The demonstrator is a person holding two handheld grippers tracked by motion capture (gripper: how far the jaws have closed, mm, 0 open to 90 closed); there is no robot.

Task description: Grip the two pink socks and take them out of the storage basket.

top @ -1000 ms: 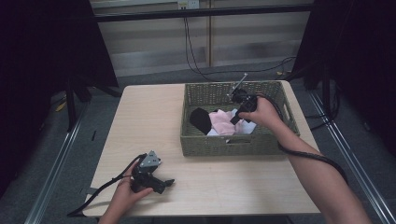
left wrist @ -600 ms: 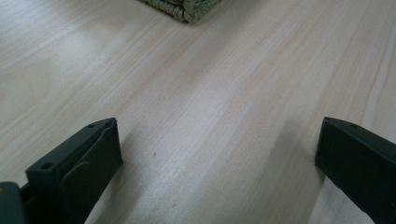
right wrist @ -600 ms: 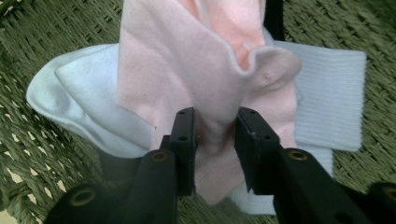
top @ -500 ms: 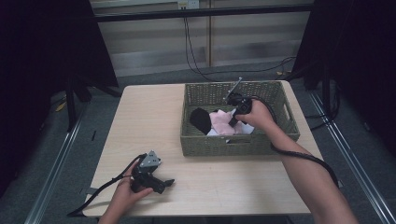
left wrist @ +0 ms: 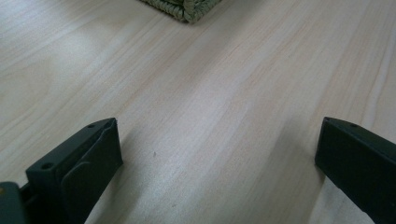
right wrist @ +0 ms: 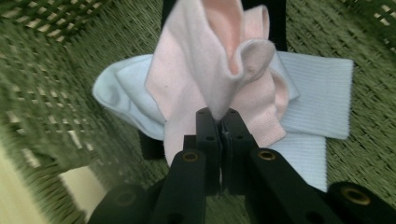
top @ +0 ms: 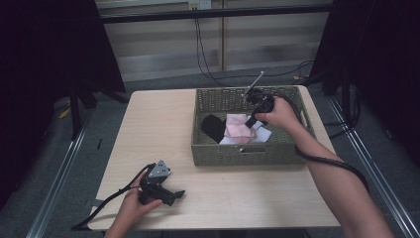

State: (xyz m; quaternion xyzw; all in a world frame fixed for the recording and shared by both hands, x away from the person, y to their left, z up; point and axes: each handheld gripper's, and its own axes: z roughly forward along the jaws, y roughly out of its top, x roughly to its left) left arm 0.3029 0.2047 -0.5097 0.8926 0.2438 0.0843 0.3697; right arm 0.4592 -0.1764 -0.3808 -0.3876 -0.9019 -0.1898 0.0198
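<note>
right tongs pinching a pink sock inside the basket

the pale wooden tabletop (top: 148, 134) is carrying a green woven basket (top: 233, 154) at its right, holding a black sock (top: 213, 126), a white sock (right wrist: 322, 84) and a pink sock (right wrist: 219, 60). the right tongs (right wrist: 217, 122) are closing tight on the pink sock's bunched edge, its length running away from them. the left tongs (left wrist: 217, 154) are resting wide apart, gripping nothing, near the front edge.

The left gripper (left wrist: 217, 158) sits low over a pale wooden tabletop (left wrist: 224, 93) with fine lengthwise grain. Its two black jaws rise from the bottom corners, spread wide apart, with bare wood between them. At the top edge, near the middle, the corner of a green woven basket (left wrist: 184, 7) rests on the table, well beyond the jaws.
</note>
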